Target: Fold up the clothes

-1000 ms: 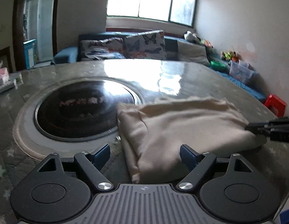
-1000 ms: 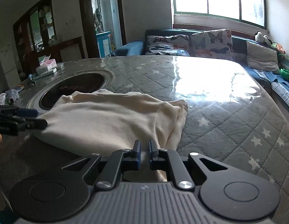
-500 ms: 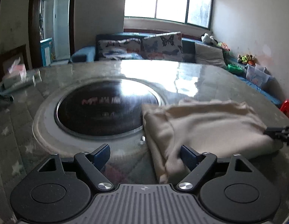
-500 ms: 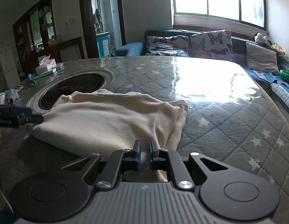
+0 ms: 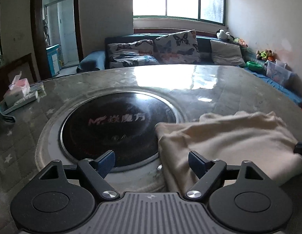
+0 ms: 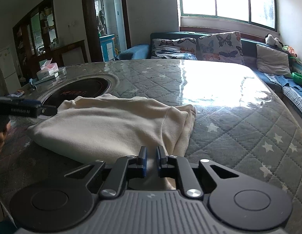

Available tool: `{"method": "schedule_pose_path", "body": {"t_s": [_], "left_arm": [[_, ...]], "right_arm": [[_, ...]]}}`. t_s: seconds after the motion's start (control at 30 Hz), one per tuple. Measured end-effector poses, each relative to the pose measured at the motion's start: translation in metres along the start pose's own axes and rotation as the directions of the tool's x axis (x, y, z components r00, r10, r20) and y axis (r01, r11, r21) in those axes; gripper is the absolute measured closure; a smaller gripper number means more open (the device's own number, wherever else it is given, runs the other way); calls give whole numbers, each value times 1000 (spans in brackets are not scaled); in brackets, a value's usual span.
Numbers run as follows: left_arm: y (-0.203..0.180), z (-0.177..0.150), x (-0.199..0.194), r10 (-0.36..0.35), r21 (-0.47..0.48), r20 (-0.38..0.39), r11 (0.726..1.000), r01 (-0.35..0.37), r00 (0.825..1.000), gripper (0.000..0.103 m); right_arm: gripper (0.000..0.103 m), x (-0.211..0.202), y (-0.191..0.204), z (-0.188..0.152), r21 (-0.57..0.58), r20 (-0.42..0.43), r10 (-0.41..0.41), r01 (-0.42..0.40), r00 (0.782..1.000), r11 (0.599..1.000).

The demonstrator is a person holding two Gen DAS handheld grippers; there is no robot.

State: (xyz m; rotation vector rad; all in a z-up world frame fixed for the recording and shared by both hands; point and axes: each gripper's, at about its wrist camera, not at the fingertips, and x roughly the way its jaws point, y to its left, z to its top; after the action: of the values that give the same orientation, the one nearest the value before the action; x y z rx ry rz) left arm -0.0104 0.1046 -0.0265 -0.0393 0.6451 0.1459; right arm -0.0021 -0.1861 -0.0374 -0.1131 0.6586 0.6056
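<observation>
Broadly, we see a wide bench [image 6: 219, 105] under a grey quilted, star-printed cover with a glossy clear sheet over it. A round black cooktop [image 5: 116, 128] is set into its surface. A folded cream garment [image 6: 112, 124] lies on the bench, its far edge touching the cooktop's rim. Our right gripper [image 6: 151, 156] has its fingers [image 6: 143, 158] nearly together, pinching a fold at the garment's near edge. Our left gripper [image 5: 151, 160] has its fingers [image 5: 107, 160] spread wide and holds nothing; the garment's corner lies beneath them. A tissue box [image 5: 16, 91] rests far off.
</observation>
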Motion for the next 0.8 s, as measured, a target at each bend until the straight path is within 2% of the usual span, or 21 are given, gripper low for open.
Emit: {"method": "schedule_pose_path", "body": {"t_s": [0.2,0.5,0.7,0.8], "left_arm": [[-15,16,24,11,49,-7,999,-10,1000,18],[-15,27,63,-4,24,-80,1000,6,997,17],[-12,30,64,1,10,-90,1000,0,996,17],[-10,30,57,-9,5,-90,1000,9,996,17]], "right_arm": [[93,1,0,0,8,4,2,-2,1000,1000],[92,1,-1,0,4,2,6,-6,1000,1000],[91,1,1,3,-3,-7,7,-7,1000,1000],[86,0,2,5,-2,-12,9,-9,1000,1000]]}}
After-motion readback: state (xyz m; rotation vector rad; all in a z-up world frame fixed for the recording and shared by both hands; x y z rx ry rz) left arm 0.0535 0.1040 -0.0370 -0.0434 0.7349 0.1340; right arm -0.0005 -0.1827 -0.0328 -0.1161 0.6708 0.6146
